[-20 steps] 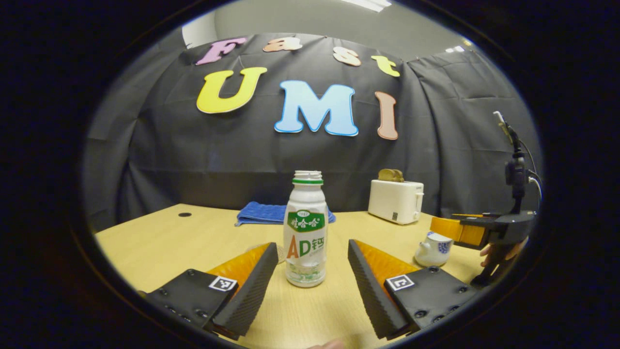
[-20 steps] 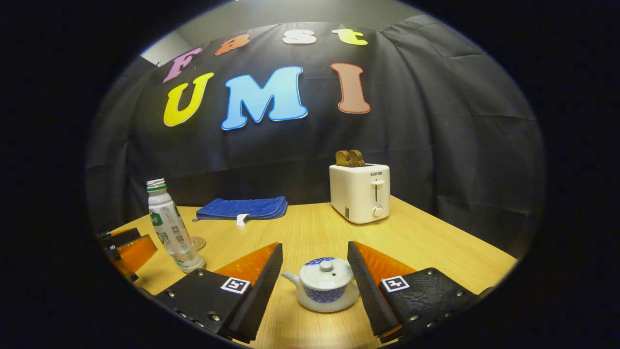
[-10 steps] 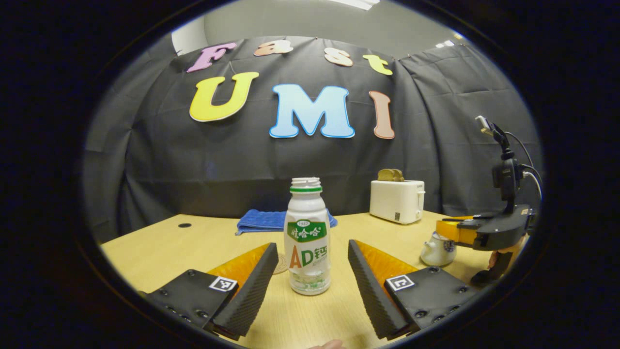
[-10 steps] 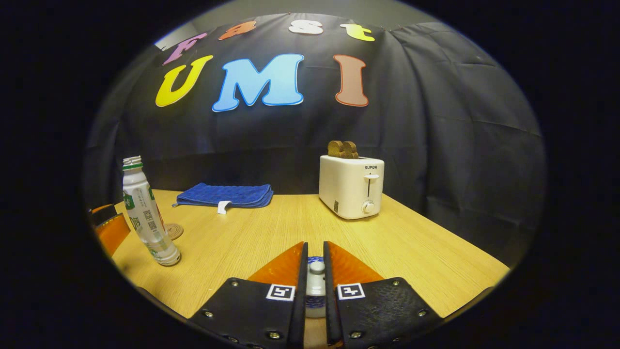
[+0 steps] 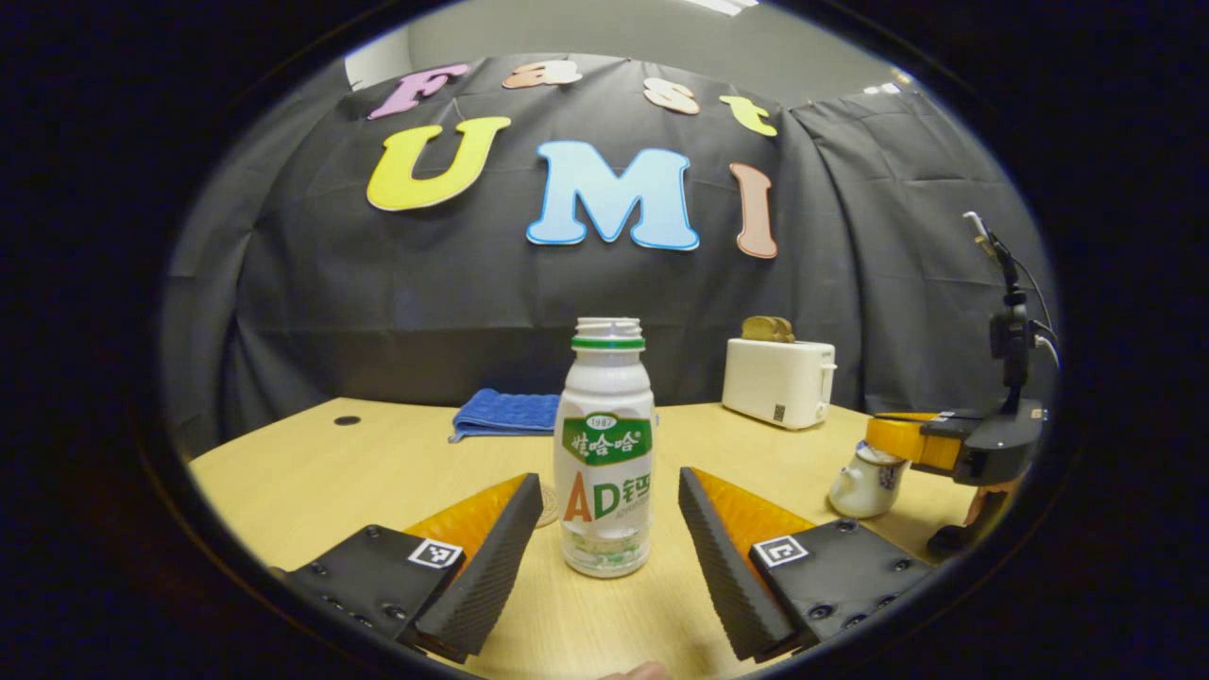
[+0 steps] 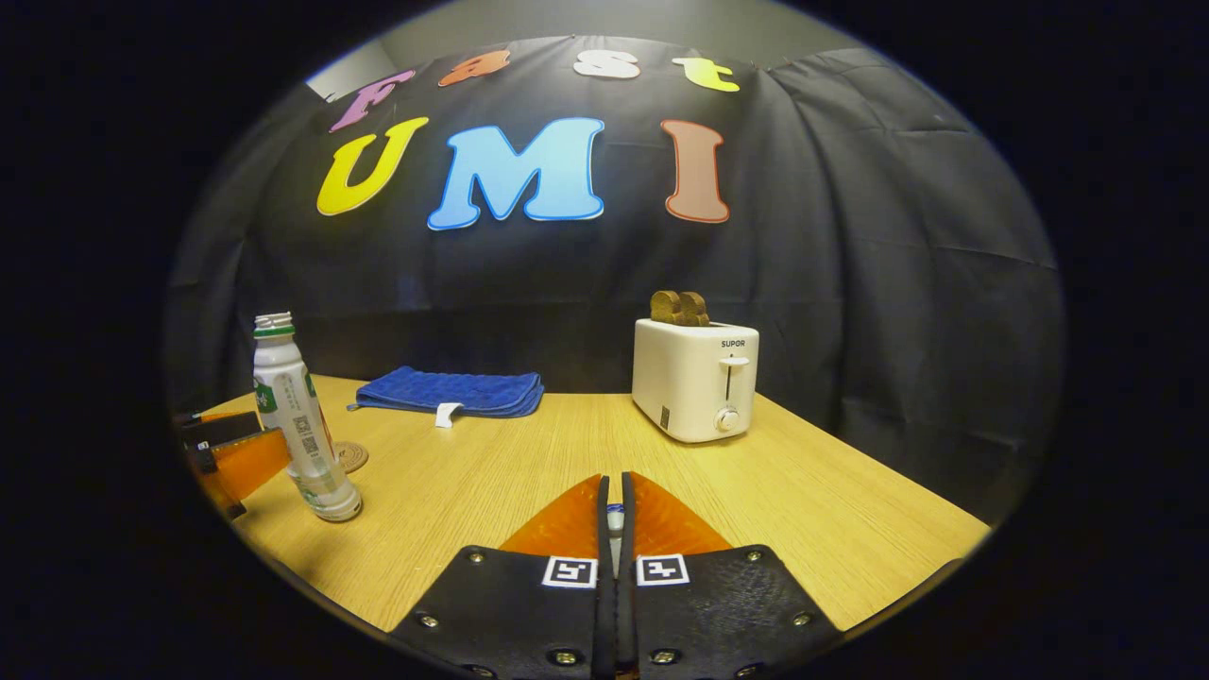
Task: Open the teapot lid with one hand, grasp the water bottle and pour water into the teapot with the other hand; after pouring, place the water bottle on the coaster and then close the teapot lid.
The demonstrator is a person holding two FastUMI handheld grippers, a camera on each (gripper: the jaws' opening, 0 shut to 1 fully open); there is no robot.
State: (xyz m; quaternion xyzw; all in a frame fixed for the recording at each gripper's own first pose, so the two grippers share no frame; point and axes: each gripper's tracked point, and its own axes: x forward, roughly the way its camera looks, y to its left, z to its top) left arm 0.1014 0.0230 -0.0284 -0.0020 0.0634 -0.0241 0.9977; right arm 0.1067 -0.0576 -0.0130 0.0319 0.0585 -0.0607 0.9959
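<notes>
A white uncapped water bottle (image 5: 606, 453) with a green label stands on the table between the two fingers of my left gripper (image 5: 608, 479), which is open and not touching it. A small round coaster (image 5: 546, 505) lies just behind the bottle. At the right stands the white and blue teapot (image 5: 861, 484), with my right gripper (image 5: 893, 442) over its top. In the right gripper view that gripper (image 6: 615, 482) is shut on the lid's small knob (image 6: 615, 518); the pot's body is hidden under the fingers. Bottle (image 6: 300, 425), coaster (image 6: 349, 456) and left gripper (image 6: 236, 453) are at the left.
A white toaster (image 6: 696, 380) with two slices in it stands at the back right of the wooden table (image 6: 803, 491). A folded blue cloth (image 6: 451, 391) lies at the back, near the wall. A small dark hole (image 5: 347, 420) sits in the tabletop at far left.
My right gripper went from open around the teapot to shut on the lid's knob, and the pot's body has dropped out of its view. The left gripper edged closer to the bottle, still open.
</notes>
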